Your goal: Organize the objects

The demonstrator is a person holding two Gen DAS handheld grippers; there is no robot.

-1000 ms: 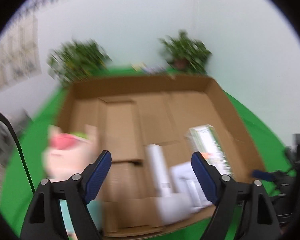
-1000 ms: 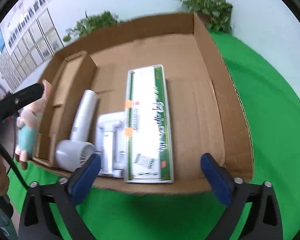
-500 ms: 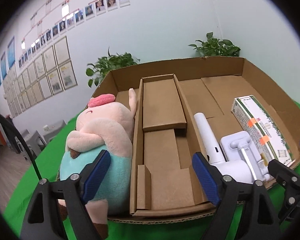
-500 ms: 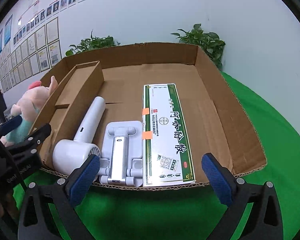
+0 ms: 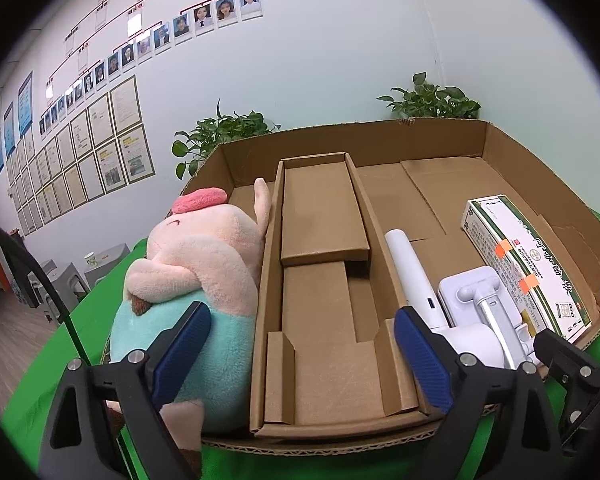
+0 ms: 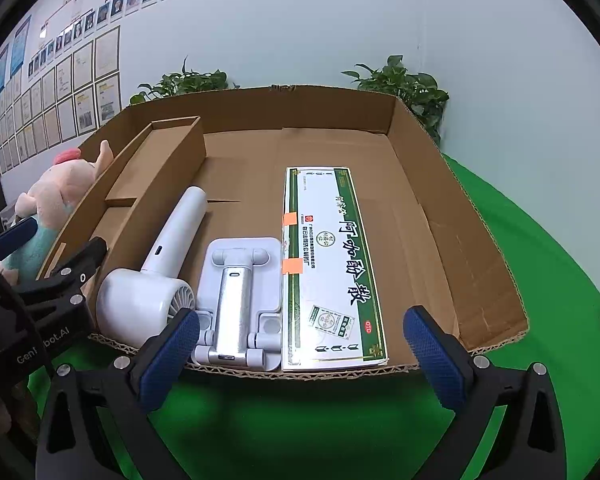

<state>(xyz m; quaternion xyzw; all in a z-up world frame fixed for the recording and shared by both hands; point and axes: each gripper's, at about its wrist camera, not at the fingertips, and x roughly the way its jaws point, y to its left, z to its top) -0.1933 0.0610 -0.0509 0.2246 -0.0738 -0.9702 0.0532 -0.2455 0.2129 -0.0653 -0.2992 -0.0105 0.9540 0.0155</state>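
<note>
A shallow cardboard tray [image 5: 540, 168] [image 6: 452, 184] lies on a green surface. It holds a pink and teal plush pig [image 5: 192, 280] [image 6: 56, 200] at the left, a cardboard divider insert [image 5: 320, 264], a white hair dryer [image 6: 156, 276] [image 5: 410, 276], a white folding stand [image 6: 240, 300] [image 5: 480, 312] and a green and white medicine box [image 6: 332, 264] [image 5: 528, 268]. My left gripper [image 5: 300, 344] is open and empty at the tray's near edge, in front of the insert. My right gripper [image 6: 300, 352] is open and empty just before the stand and box.
Potted plants [image 5: 432, 100] [image 6: 180, 80] stand behind the tray against a white wall with framed papers. The green cloth [image 6: 540, 240] spreads to the right of the tray. The left gripper [image 6: 40, 280] shows at the right wrist view's left edge.
Both grippers have pulled back and lowered towards the tray's near edge. The left view swung left, from blurred over the tray to steady facing the pig and insert. Both stayed open.
</note>
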